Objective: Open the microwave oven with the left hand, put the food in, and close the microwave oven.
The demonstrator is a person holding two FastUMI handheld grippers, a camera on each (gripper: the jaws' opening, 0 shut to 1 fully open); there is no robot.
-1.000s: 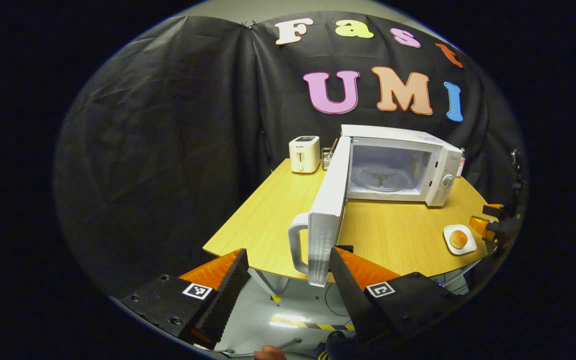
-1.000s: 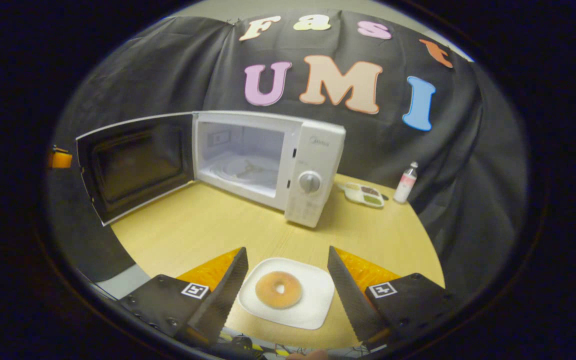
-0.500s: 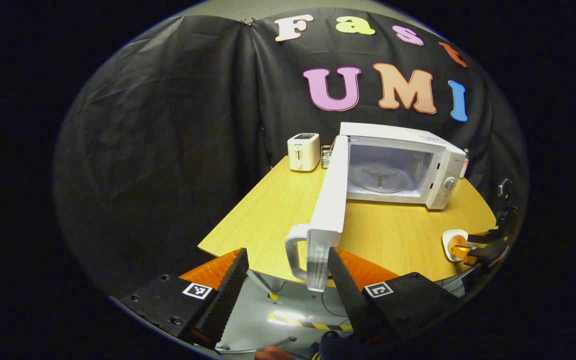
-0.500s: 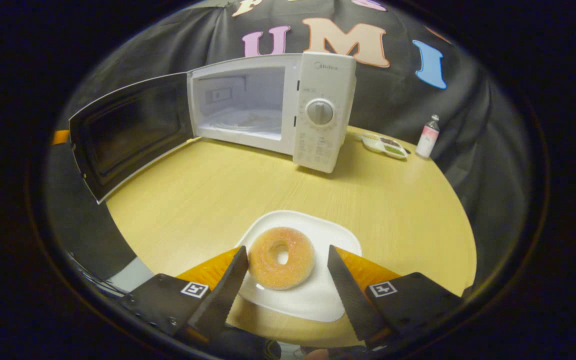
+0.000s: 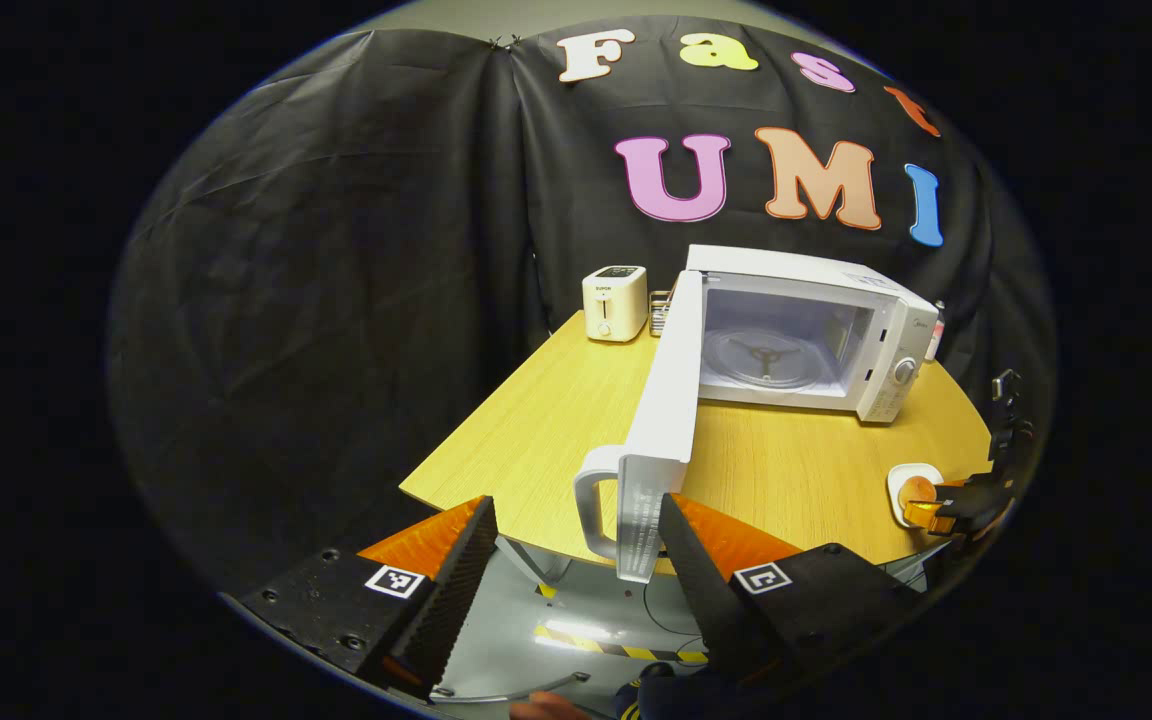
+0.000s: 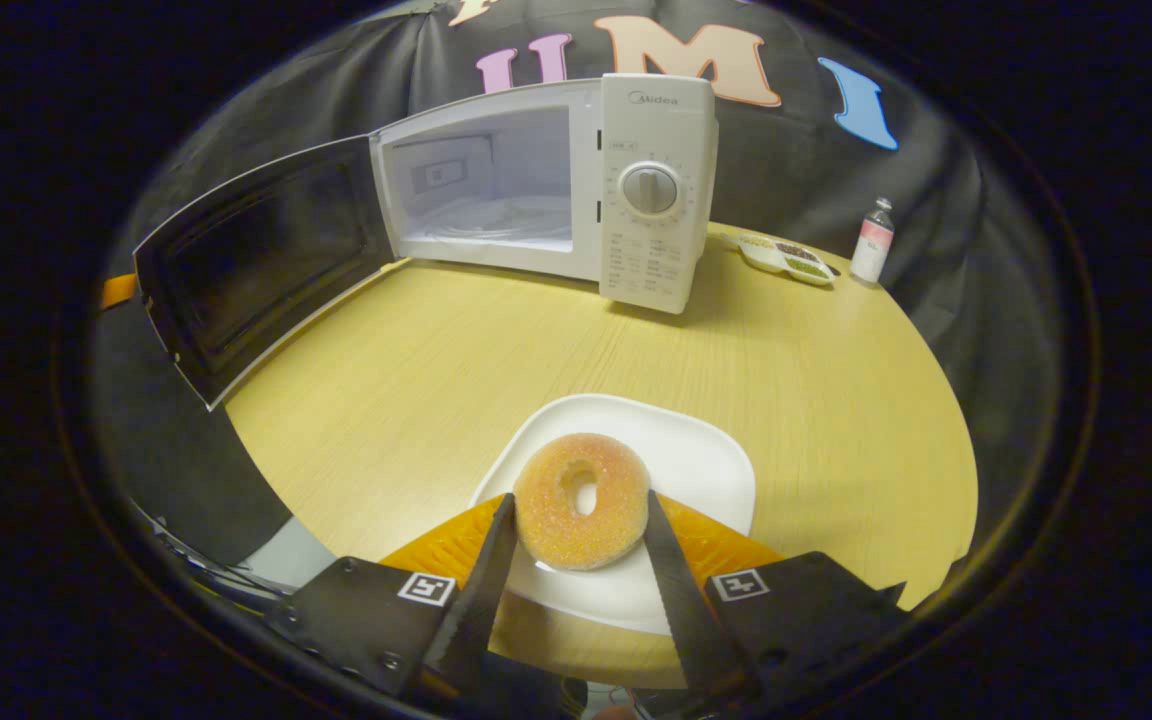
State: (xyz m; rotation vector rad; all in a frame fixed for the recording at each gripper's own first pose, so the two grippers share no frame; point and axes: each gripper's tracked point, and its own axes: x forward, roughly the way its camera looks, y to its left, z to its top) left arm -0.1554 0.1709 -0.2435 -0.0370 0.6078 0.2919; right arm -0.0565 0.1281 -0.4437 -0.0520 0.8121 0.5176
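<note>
In the right gripper view, the right gripper (image 6: 576, 520) has its jaws drawn in on the doughnut (image 6: 582, 512), one finger pressing each side of it. The doughnut sits on a white plate (image 6: 706, 470) near the front edge of the worktop (image 6: 536, 340). Farther back stands the microwave (image 6: 651, 190), its door (image 6: 256, 255) swung open to the left and its white cavity bare apart from the turntable. Right of it lie a small divided dish (image 6: 786, 257) and a small bottle (image 6: 872, 240).

In the left gripper view, the left gripper (image 5: 576, 560) holds its jaws wide apart, with the edge of the open door and its handle (image 5: 596, 500) between the fingers but untouched by them. A white toaster (image 5: 614, 302) stands at the worktop's far corner, left of the microwave. At the right edge, the right gripper reaches over the plate.
</note>
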